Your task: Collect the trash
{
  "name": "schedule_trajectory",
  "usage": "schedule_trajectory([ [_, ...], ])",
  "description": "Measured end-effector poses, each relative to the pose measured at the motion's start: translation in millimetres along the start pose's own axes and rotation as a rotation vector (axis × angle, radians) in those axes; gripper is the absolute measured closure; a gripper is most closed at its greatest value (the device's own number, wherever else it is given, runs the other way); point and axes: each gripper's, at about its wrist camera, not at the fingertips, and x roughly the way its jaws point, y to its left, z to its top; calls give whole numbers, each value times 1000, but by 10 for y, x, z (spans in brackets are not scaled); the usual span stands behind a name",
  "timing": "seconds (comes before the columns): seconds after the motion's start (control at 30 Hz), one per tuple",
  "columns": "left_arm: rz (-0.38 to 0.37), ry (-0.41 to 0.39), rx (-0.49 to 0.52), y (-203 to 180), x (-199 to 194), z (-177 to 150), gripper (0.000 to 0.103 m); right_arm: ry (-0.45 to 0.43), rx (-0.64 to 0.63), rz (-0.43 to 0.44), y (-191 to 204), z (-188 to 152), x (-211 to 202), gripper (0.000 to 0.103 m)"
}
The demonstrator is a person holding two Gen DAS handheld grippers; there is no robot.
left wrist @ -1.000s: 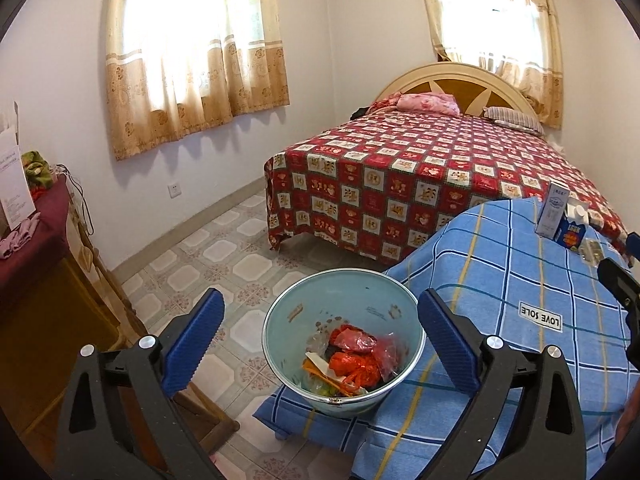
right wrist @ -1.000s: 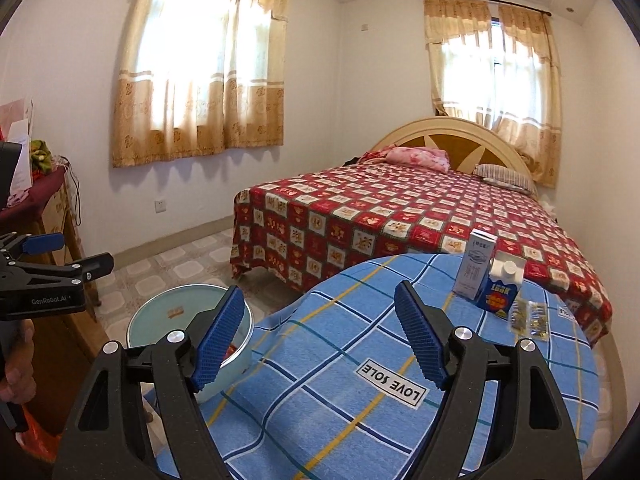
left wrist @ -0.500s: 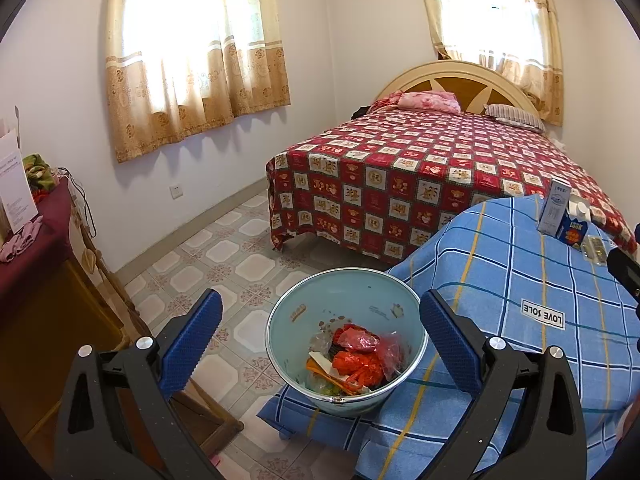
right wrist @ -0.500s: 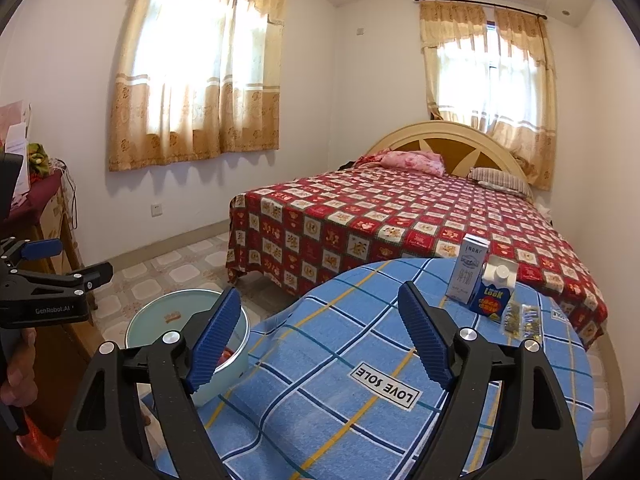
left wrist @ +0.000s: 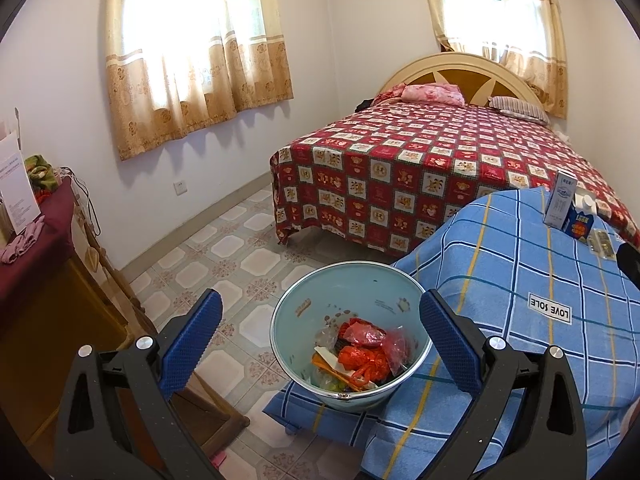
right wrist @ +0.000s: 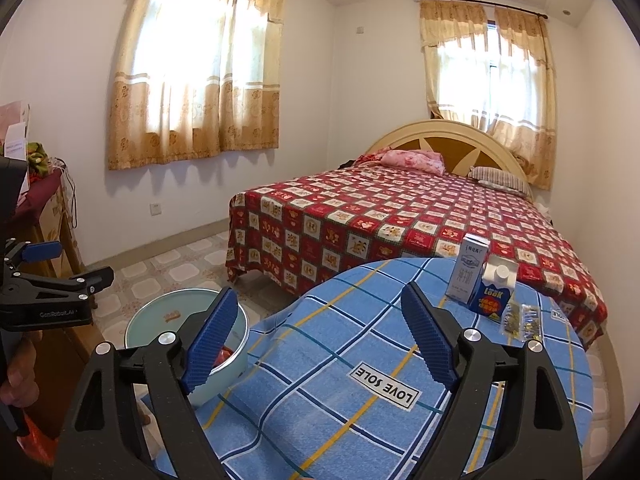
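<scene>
A pale green bin point(left wrist: 348, 280) stands beside the table with red wrappers point(left wrist: 360, 356) and other scraps inside. My left gripper point(left wrist: 318, 296) hangs above it, open and empty, and it also shows at the left edge of the right wrist view, held in a hand point(right wrist: 18, 372). My right gripper point(right wrist: 319, 290) is over the blue plaid tablecloth point(right wrist: 320, 380); its jaws are opening with nothing between them. Far across the table stand a white carton point(right wrist: 470, 276), a blue carton point(right wrist: 494, 292) and a clear packet point(right wrist: 520, 318), all well beyond the right gripper.
A bed with a red patterned cover point(right wrist: 400, 216) fills the back of the room. A wooden cabinet with a maroon cloth point(left wrist: 36, 248) stands at the left. Tiled floor point(left wrist: 224, 248) lies between the bin, the bed and the cabinet.
The right gripper's jaws have spread a little wider. The left gripper stays wide above the bin. Nothing was taken hold of or let go.
</scene>
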Motion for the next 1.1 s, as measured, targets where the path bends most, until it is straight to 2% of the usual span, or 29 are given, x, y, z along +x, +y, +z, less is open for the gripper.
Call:
schedule_trajectory([
  [0.77,-11,4,20,-109,2,-56,6,14,17,16,93,-95,-12,17],
  [0.93,-16,17,33,-143,14,-65,6,17,30,-6,-14,-115,-13,17],
  [1.1,-21,24,35,-147,26,-74,6,52,68,-72,-345,-191,42,16],
])
